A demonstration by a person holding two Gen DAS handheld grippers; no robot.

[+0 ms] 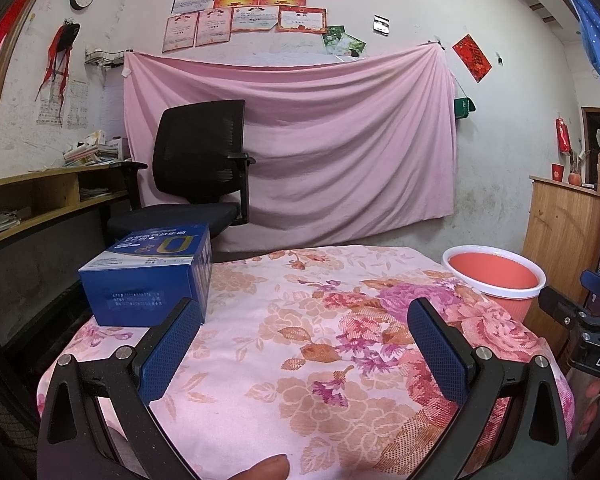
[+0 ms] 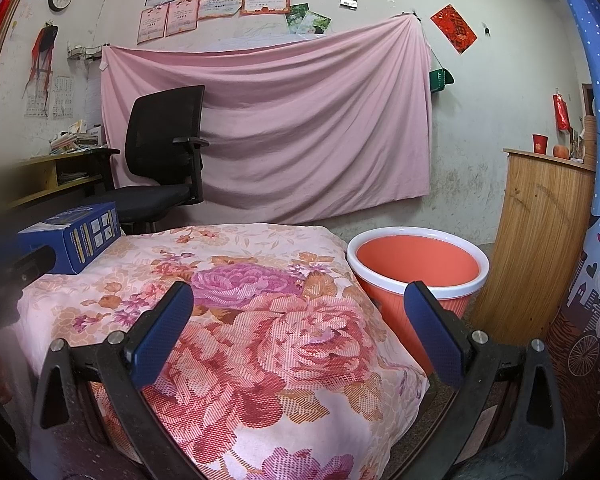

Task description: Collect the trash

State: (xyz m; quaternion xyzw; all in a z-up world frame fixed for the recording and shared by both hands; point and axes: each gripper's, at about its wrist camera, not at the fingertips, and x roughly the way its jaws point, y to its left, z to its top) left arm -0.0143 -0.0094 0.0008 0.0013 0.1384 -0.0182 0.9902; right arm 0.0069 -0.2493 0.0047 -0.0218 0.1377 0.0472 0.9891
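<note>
A blue cardboard box [image 1: 148,276] lies on the far left of a table covered with a floral cloth [image 1: 300,344]; it also shows in the right wrist view [image 2: 74,236]. An orange bin with a white rim [image 1: 496,276] stands on the floor to the right of the table, also in the right wrist view [image 2: 418,268]. My left gripper [image 1: 304,320] is open and empty above the cloth, its left finger [image 1: 168,348] just in front of the box. My right gripper [image 2: 300,304] is open and empty over the table's right part, near the bin.
A black office chair [image 1: 204,168] stands behind the table before a pink sheet [image 1: 320,140] hung on the wall. A wooden desk [image 1: 40,196] is at the left. A wooden cabinet [image 2: 540,240] stands to the right of the bin.
</note>
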